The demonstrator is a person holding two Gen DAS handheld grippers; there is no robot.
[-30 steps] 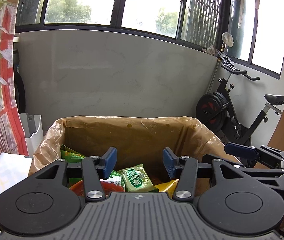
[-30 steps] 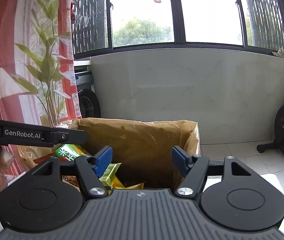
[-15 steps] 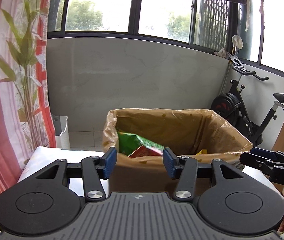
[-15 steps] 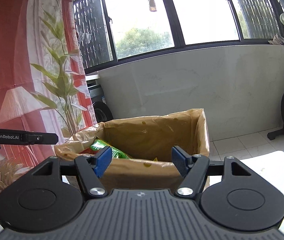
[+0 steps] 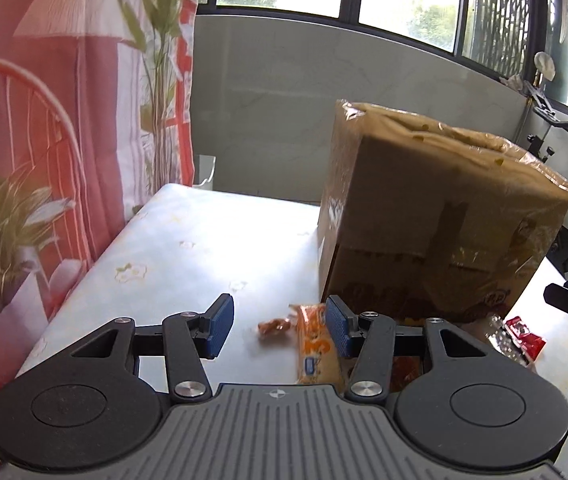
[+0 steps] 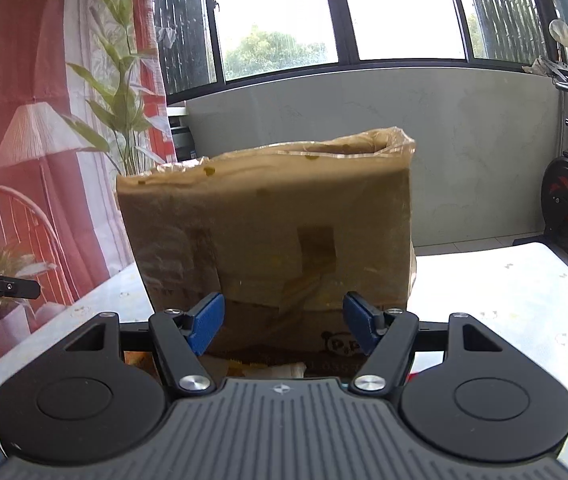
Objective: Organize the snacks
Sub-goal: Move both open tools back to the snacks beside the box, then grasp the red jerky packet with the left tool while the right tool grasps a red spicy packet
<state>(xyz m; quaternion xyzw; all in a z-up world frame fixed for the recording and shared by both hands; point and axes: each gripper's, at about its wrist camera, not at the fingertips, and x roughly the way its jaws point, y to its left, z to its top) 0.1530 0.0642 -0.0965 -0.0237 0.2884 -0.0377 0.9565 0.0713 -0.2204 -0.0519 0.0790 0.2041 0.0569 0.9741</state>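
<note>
Snacks lie on the table [image 5: 187, 240] before the cardboard box [image 5: 436, 216].
Left gripper [image 5: 279, 326] gapes empty; orange packet [image 5: 316, 350] at its one o'clock, red packet [image 5: 524, 334] at three. Right gripper [image 6: 284, 322] gapes empty, box blocking twelve o'clock.

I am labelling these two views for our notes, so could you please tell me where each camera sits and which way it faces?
Left wrist: on the left gripper, angled down at the table, an orange snack packet and the cardboard box; open jaws, a fingertip at the right edge.
Right wrist: on the right gripper, facing the box's side; open jaws only.
Shared: box, table, curtain, windows, and each shows the other gripper's tip.
</note>
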